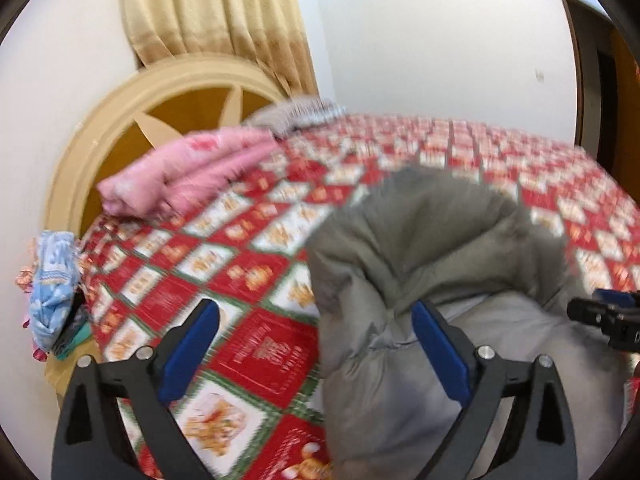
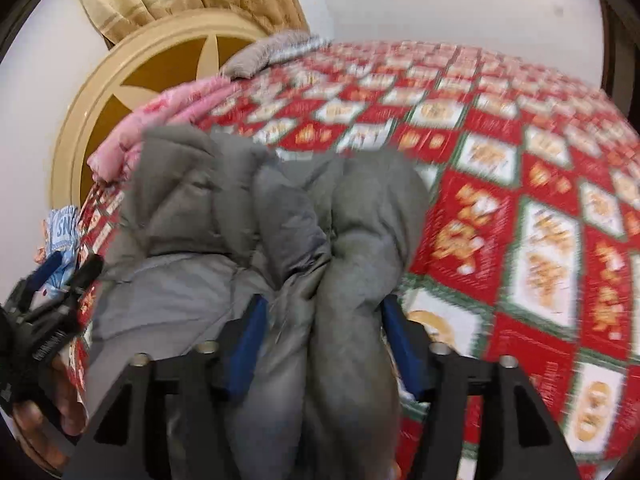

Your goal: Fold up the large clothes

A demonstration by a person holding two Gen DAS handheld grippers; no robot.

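Observation:
A grey padded jacket point(image 1: 432, 264) lies bunched on the red patterned bedspread point(image 1: 248, 264). My left gripper point(image 1: 316, 312) is open, its jaws wide apart; the jacket's left edge lies between its fingers, against the right finger point(image 1: 436, 344). My right gripper point(image 2: 320, 316) is shut on a thick bunch of the jacket point(image 2: 340, 248), which fills the space between its blue pads. The left gripper shows at the left edge of the right wrist view point(image 2: 60, 280); the right gripper shows at the right edge of the left wrist view point(image 1: 608, 316).
A folded pink blanket point(image 1: 184, 176) and a grey striped cloth point(image 1: 296, 114) lie near the round headboard point(image 1: 120, 128). A blue patterned bundle point(image 1: 54, 284) sits off the bed's left side. A beige curtain point(image 1: 216, 12) and white walls stand behind.

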